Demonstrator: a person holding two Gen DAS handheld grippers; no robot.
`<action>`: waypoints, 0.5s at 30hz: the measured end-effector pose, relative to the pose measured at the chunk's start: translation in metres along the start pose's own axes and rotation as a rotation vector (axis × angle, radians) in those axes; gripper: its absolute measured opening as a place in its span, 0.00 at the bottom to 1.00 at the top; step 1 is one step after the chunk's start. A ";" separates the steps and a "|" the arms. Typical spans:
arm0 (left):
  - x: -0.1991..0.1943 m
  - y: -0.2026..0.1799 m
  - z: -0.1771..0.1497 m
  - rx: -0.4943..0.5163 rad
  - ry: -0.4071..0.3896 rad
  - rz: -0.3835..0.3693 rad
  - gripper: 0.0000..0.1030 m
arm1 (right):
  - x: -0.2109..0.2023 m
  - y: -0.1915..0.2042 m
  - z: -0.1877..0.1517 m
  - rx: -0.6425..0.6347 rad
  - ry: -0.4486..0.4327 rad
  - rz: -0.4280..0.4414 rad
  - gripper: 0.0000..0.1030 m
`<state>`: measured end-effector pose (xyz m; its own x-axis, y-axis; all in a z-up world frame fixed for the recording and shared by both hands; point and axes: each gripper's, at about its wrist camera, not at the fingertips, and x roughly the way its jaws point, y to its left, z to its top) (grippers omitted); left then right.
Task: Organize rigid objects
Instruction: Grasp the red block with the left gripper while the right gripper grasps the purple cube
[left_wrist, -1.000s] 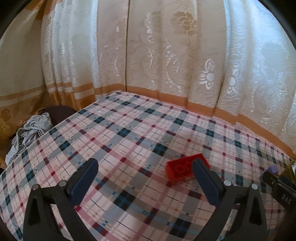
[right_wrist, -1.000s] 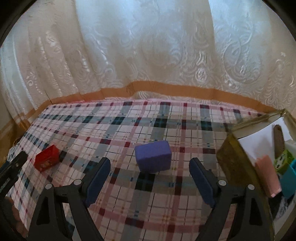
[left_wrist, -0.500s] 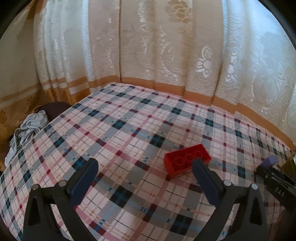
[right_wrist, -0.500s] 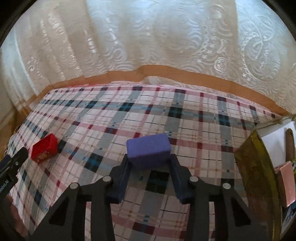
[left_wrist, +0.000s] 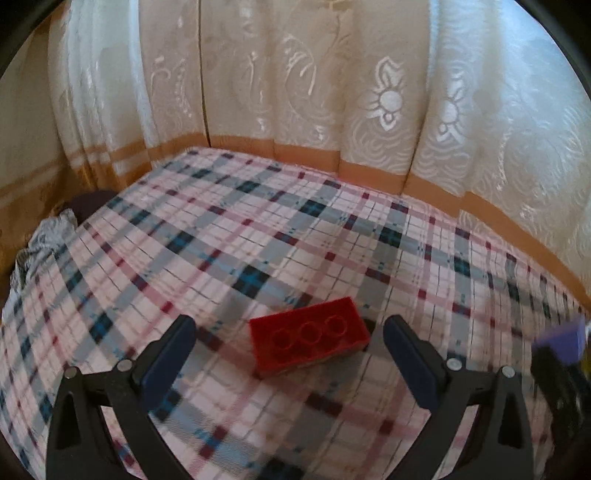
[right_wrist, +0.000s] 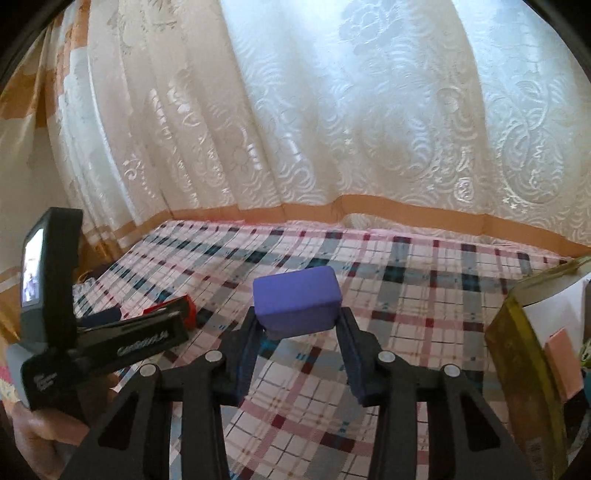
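Observation:
A red toy brick (left_wrist: 309, 335) lies on the plaid tablecloth (left_wrist: 258, 240), between and just ahead of my left gripper's (left_wrist: 290, 349) open fingers. My right gripper (right_wrist: 300, 325) is shut on a purple block (right_wrist: 297, 302) and holds it above the cloth. The purple block also shows blurred at the right edge of the left wrist view (left_wrist: 565, 334). In the right wrist view the left gripper's body (right_wrist: 92, 339) is at the left, with the red brick (right_wrist: 186, 310) partly hidden behind it.
A yellow-walled box (right_wrist: 524, 350) at the right holds a pink block (right_wrist: 561, 363) and other items. Lace curtains (right_wrist: 332, 110) hang behind the table. A crumpled grey cloth (left_wrist: 40, 240) lies past the table's left edge.
My right gripper closed on the purple block and lifted it off the cloth. My left gripper moved forward and right, so the red brick now sits between its open fingers.

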<state>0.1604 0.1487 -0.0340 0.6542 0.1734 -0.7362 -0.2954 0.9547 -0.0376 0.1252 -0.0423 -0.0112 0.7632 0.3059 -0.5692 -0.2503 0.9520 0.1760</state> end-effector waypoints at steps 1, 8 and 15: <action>0.004 -0.003 0.001 -0.004 0.011 0.032 1.00 | 0.000 -0.003 0.000 0.006 -0.001 0.003 0.43; 0.031 -0.002 0.002 -0.073 0.098 0.059 0.99 | 0.005 -0.005 0.000 0.018 0.021 -0.003 0.43; 0.023 0.002 0.000 -0.056 0.062 0.024 0.66 | 0.012 -0.002 -0.001 0.009 0.049 -0.013 0.43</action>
<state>0.1748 0.1548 -0.0505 0.6026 0.1786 -0.7778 -0.3498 0.9351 -0.0563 0.1340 -0.0406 -0.0194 0.7362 0.2925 -0.6103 -0.2347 0.9562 0.1751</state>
